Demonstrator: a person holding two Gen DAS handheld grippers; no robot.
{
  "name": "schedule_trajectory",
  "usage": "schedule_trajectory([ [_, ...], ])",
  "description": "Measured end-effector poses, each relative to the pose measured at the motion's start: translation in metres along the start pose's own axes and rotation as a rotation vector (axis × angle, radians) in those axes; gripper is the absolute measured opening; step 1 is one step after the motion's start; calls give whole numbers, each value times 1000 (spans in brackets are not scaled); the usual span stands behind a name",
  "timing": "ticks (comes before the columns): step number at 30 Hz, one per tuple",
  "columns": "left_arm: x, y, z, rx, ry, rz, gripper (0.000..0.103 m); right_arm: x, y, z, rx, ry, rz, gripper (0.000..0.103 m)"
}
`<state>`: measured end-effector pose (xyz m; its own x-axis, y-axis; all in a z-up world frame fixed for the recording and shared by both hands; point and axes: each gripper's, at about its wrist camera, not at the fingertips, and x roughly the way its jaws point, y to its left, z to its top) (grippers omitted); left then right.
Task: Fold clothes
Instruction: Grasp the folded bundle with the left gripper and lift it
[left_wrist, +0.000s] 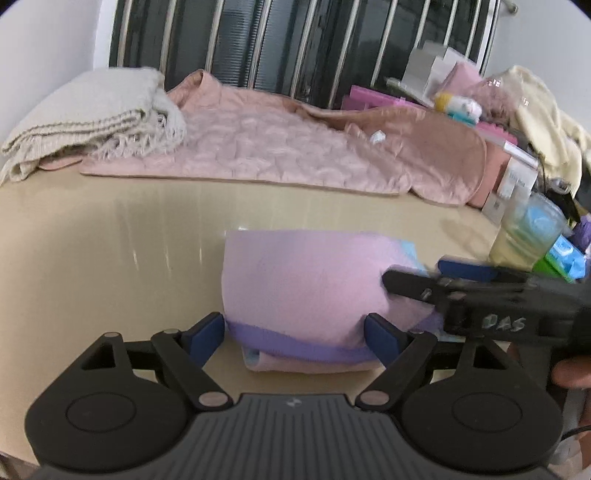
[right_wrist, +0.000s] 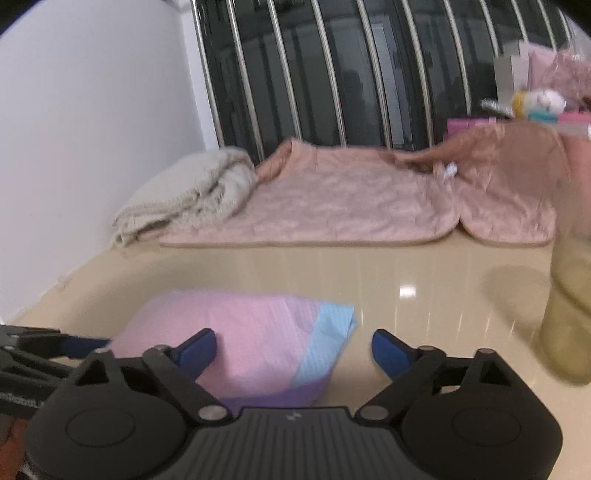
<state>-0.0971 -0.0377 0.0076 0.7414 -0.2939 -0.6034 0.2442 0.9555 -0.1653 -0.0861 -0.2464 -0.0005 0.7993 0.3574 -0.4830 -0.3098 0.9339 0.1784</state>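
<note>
A folded pink garment (left_wrist: 306, 284) with a purple band and a light blue part lies on the beige table (left_wrist: 110, 236). My left gripper (left_wrist: 295, 332) is open, its blue fingers on either side of the garment's near edge. My right gripper shows in the left wrist view (left_wrist: 413, 277) at the garment's right side. In the right wrist view the garment (right_wrist: 240, 339) lies under my open right gripper (right_wrist: 295, 350), with the blue part (right_wrist: 325, 339) on the right. The left gripper (right_wrist: 74, 347) shows at the left edge.
A pink quilted blanket (left_wrist: 277, 147) and a folded cream throw (left_wrist: 92, 114) lie at the back of the table. A translucent cup (left_wrist: 524, 232) and cluttered boxes (left_wrist: 509, 177) stand at the right. A dark barred window (left_wrist: 295, 44) is behind.
</note>
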Motion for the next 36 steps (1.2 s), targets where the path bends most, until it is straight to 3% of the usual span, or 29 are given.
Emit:
schedule_trajectory([
  [1,-1,-1,-2,6,-4,-2,78,3,1,-2,-14,8,0,73],
  [2,-2,-2,-3,6,-6,-26,60,3,5,-5,-49,9,4,56],
  [3,-3,-2,-4,6,-7,-51,49,2,8,-6,-71,11,27,46],
  [4,-3,-3,-5,4,-7,-74,34,1,10,-6,-65,19,62,21],
  [5,-3,-3,-5,-10,-4,-86,30,1,12,-5,-54,27,73,14],
  [8,-8,-8,-1,15,-46,-67,18,-1,22,0,-75,15,65,6],
  [11,-21,-15,12,40,-104,-70,14,-11,21,10,-48,-38,78,5],
  [16,-35,-27,44,98,-196,-77,12,-29,20,46,-106,-136,60,5],
  [23,-37,-48,117,173,-338,-94,12,-38,20,116,-215,-275,-26,5],
  [30,12,-48,209,185,-381,-128,12,7,-6,201,-153,-307,-93,5],
  [36,70,-51,273,265,-459,-85,12,64,-33,257,-123,-378,-184,5],
])
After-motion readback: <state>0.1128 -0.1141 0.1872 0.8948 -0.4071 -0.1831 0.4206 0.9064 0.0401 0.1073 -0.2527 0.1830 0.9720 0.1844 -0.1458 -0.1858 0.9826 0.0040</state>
